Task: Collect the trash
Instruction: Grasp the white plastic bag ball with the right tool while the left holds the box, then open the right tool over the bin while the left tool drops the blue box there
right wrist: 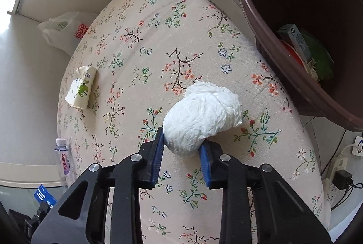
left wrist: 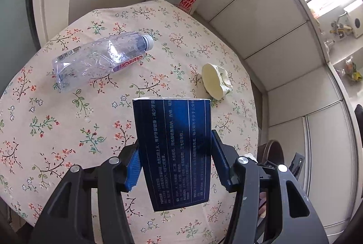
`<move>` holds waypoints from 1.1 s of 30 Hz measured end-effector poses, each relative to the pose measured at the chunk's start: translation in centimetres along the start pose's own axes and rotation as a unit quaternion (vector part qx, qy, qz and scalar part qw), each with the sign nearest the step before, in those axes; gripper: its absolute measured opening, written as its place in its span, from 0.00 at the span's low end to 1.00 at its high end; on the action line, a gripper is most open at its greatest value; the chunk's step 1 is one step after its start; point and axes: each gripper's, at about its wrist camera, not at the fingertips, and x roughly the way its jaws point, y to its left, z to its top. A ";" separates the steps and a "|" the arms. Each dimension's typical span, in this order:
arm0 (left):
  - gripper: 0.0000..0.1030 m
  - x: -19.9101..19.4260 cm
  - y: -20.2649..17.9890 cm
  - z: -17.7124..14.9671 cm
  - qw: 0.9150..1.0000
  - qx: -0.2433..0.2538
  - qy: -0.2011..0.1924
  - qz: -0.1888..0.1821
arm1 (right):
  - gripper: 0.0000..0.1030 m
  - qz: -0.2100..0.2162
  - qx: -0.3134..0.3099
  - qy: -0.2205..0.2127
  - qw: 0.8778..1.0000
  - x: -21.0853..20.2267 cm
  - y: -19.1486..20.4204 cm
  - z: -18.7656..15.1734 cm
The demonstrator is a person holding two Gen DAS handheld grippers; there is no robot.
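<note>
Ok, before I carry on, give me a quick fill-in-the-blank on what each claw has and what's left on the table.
1. The left claw grips a dark ____ carton.
2. The right claw is closed on a crumpled white ____ wad.
3. The clear plastic bottle lies on its ____ on the floral tablecloth.
4. The brown bin already holds ____.

Missing words: blue; tissue; side; trash

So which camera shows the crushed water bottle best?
The left wrist view: the water bottle lies whole on the tablecloth. The right wrist view catches only its capped end at the table edge.
</note>
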 end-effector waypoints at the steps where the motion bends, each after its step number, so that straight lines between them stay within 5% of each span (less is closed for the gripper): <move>1: 0.53 0.0 -0.2 -0.1 1.000 0.001 0.001 0.000 | 0.27 0.002 -0.005 -0.006 1.000 -0.4 0.2 0.0; 6: 0.53 0.0 -0.3 0.0 1.000 0.005 -0.001 0.000 | 0.27 0.016 -0.054 -0.065 0.996 -4.5 2.1 0.5; 11: 0.53 0.3 -0.3 -0.2 1.000 0.005 0.000 0.003 | 0.27 0.002 -0.094 -0.167 0.981 -10.9 2.4 1.3; 16: 0.53 1.2 -0.8 -0.7 1.000 0.010 0.006 0.007 | 0.28 -0.106 -0.144 -0.285 0.942 -15.9 1.3 1.8; 21: 0.53 2.3 -2.1 -1.5 1.000 0.027 0.008 0.013 | 0.29 -0.183 -0.164 -0.344 0.906 -17.8 -0.2 2.3; 29: 0.53 3.2 -6.0 -2.8 0.997 0.070 -0.014 -0.008 | 0.85 -0.249 -0.160 -0.432 0.852 -21.1 -1.4 1.6; 33: 0.53 2.7 -10.5 -3.7 0.992 0.114 -0.043 -0.038 | 0.93 -0.265 -0.132 -0.496 0.816 -23.9 -2.1 0.6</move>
